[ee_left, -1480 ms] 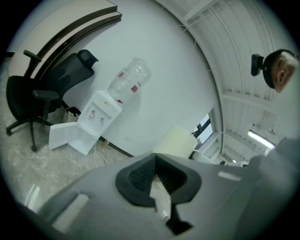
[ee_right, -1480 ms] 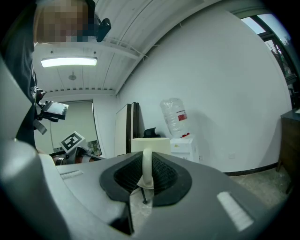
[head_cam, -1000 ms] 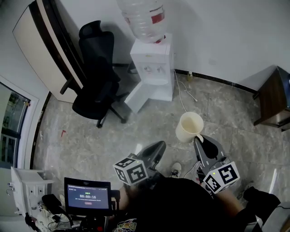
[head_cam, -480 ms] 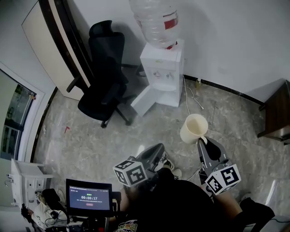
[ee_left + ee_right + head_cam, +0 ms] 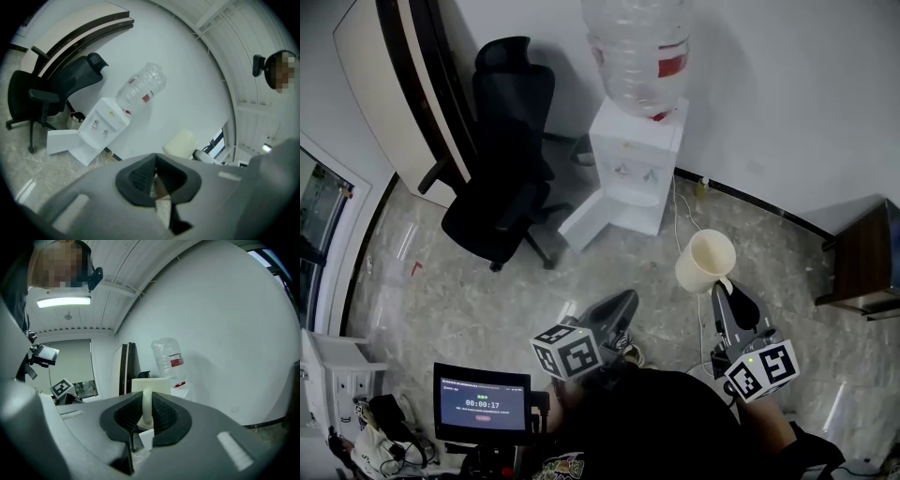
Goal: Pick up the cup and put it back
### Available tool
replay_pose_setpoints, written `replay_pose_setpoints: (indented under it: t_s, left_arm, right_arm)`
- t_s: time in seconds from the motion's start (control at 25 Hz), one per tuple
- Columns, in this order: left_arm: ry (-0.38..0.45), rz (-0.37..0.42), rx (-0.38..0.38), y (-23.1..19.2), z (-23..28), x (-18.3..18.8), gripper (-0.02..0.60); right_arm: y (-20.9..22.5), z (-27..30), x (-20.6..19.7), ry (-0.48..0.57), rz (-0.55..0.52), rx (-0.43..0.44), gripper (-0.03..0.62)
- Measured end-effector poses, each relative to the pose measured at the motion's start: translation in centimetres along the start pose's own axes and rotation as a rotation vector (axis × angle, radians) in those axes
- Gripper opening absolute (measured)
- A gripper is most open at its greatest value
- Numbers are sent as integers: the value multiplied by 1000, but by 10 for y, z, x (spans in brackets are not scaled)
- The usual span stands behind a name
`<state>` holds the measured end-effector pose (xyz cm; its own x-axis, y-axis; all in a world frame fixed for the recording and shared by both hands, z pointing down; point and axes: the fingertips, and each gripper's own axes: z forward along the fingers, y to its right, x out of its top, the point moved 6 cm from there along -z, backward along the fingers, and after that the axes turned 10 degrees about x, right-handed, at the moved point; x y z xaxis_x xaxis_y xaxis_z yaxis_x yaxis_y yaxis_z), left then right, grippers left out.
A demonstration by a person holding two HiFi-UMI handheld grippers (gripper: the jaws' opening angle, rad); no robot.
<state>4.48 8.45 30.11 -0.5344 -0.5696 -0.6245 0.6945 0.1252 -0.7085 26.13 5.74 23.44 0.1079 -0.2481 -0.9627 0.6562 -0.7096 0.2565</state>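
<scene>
Jaws of your right gripper point(image 5: 727, 291) are pinched on the handle of the cream cup point(image 5: 705, 261), holding it upright in the air. The cup hangs in front of the white water dispenser point(image 5: 637, 169), toward its right side, above the floor. Your left gripper point(image 5: 619, 305) has its jaws closed together with nothing between them, also in front of the dispenser. A black office chair point(image 5: 502, 178) stands to the dispenser's left.

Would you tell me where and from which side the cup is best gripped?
Grip the cup by its handle, from the person's side: the thin loop sticks out there and fits between the jaws, as the right gripper shows.
</scene>
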Motion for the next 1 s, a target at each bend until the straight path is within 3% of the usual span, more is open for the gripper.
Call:
replay_pose_setpoints:
  t_s: [0.28,0.64,0.8,1.0]
  left_arm:
    - [28,-13,1,-39,33,61,5]
    - [68,-52,51,-58,41,78,5]
    - [132,-68,110,-66,55,95,5]
    - [241,-103,215,-61,80,108,5]
  right_arm:
    - [11,84,19,-7,-24,38,48]
    - [16,122,18,-51,-24,126,48]
    - [39,151,22,-70,-23,200,47]
    - [79,187,35,-83,-42,363,48]
